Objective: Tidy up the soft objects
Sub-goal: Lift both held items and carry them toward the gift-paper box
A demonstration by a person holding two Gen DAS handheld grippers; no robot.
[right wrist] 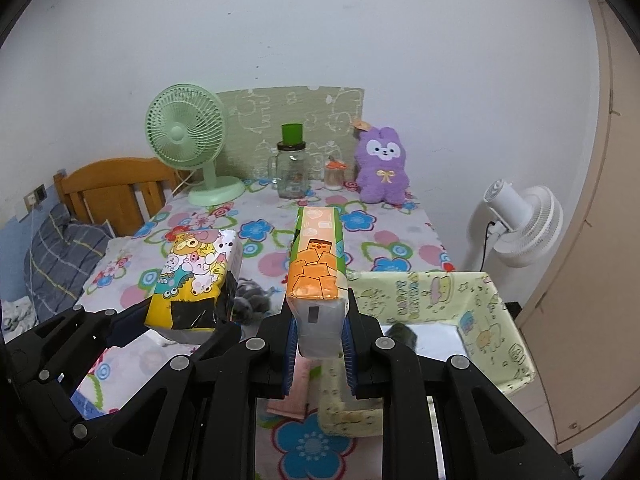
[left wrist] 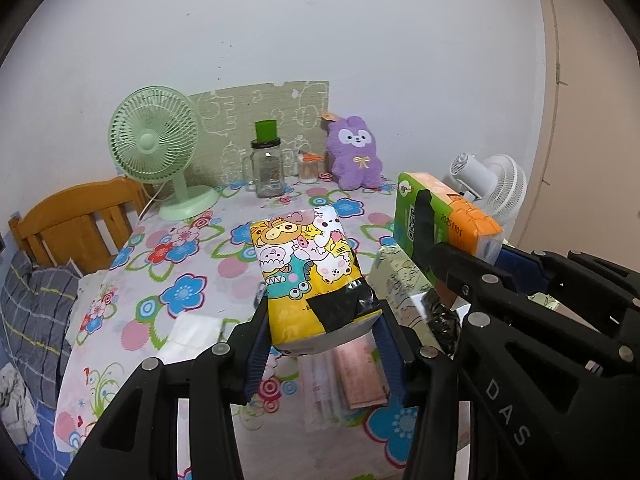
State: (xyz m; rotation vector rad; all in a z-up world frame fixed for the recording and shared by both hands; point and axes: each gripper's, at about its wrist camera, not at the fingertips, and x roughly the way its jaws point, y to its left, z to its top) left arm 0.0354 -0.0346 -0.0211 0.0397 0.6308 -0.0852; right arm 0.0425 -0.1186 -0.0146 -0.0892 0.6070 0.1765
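two tissue packs [left wrist: 310, 268] [right wrist: 318, 268], two fans [right wrist: 188, 140] [right wrist: 520, 224], one plush rabbit [right wrist: 382, 170]

The near end of the yellow cartoon-printed soft tissue pack [left wrist: 310, 276] is covered on both sides by the left gripper [left wrist: 322, 344], so its lower corners cannot be seen. A pink flat paper item [left wrist: 362, 380] on the flower-patterned desk [left wrist: 188, 264] lies partly under that pack and the gripper. In the right wrist view, a grey fuzzy object [right wrist: 252, 304] shows only in part behind the pack and cannot be identified. Another dark fuzzy thing [right wrist: 402, 332] inside the pale yellow printed fabric box [right wrist: 492, 320] is mostly hidden by the right gripper [right wrist: 320, 344]. Print on the orange-and-green tissue pack [right wrist: 318, 264] is too small to read.
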